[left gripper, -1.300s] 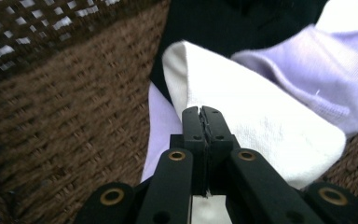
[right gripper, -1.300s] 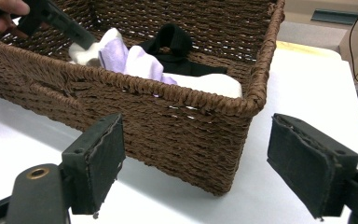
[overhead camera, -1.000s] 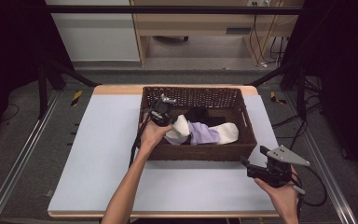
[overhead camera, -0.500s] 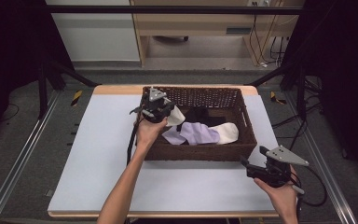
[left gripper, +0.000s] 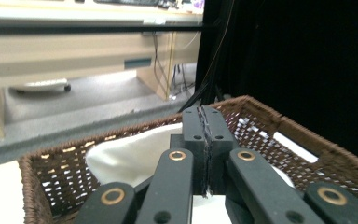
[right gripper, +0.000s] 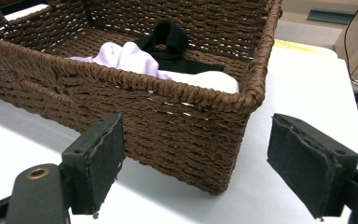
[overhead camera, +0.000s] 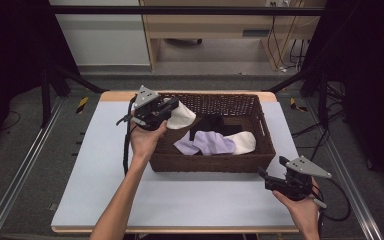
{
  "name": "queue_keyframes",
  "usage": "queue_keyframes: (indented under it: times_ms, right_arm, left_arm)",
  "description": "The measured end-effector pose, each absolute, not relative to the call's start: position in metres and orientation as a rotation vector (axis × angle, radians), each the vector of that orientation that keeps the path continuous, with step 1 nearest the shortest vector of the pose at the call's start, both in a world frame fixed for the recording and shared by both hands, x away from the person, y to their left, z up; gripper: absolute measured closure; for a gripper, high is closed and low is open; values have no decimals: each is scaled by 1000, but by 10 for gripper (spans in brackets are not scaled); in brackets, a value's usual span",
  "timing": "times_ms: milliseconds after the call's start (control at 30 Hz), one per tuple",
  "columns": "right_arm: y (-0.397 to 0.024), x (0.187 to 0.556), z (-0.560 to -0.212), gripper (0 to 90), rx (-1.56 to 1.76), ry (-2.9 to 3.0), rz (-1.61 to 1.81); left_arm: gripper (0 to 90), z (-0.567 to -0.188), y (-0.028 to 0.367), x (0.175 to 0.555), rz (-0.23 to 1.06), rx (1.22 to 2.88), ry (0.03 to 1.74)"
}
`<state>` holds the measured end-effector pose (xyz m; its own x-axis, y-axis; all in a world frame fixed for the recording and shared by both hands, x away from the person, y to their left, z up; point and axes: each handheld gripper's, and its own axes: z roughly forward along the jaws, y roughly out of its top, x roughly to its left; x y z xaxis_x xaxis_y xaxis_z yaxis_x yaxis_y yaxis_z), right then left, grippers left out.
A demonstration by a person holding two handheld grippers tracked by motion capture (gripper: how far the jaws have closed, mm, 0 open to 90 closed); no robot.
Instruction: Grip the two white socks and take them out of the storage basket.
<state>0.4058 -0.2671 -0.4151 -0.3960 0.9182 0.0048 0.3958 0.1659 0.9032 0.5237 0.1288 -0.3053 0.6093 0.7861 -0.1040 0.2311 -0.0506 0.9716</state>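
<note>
Your left gripper [overhead camera: 166, 111] has lifted the white sock [overhead camera: 181, 116] up toward the basket's [overhead camera: 210, 162] left rim, jaws clamped on it. Purple sock [overhead camera: 205, 144] and black sock [overhead camera: 210, 123] remain inside. Your right gripper [overhead camera: 269, 177] waits with jaws apart on the surface [overhead camera: 95, 165].

High view: even overhead light, the pale matte white tabletop [overhead camera: 105, 165] bright without glare, soft short shadow under the brown woven wicker basket [overhead camera: 210, 162], room edges falling to near black at both sides; picture slightly soft overall. Left gripper view: black jaw links close to the lens are blurred, the cream-white cloth [left gripper: 130, 154] nearly blown out, right half of the background unlit black, beige wooden furniture [left gripper: 74, 51] behind hazy. Right gripper view: sharpest of the three, basket weave crisp, diffuse shadow at its base, mild bending toward the frame edges.
</note>
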Motion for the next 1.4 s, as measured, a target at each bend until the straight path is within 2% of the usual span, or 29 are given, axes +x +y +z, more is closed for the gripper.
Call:
queue_keyframes:
  times_ms: [333,700,1067,1400]
  right_arm:
    - [-264,405,-413,190,1231,1881,1191]
    - [-258,404,-414,190,1219,1889,1187]
    - [-258,402,-412,190,1215,1884,1190]
    - [-255,403,-414,190,1214,1892,1185]
  left_arm:
    - [885,-292,149,477,584,1586,788]
    - [883,-301,174,436,575,1582,774]
    - [882,-336,192,398,544,1650,788]
    - [878,-379,202,393,486,1716,872]
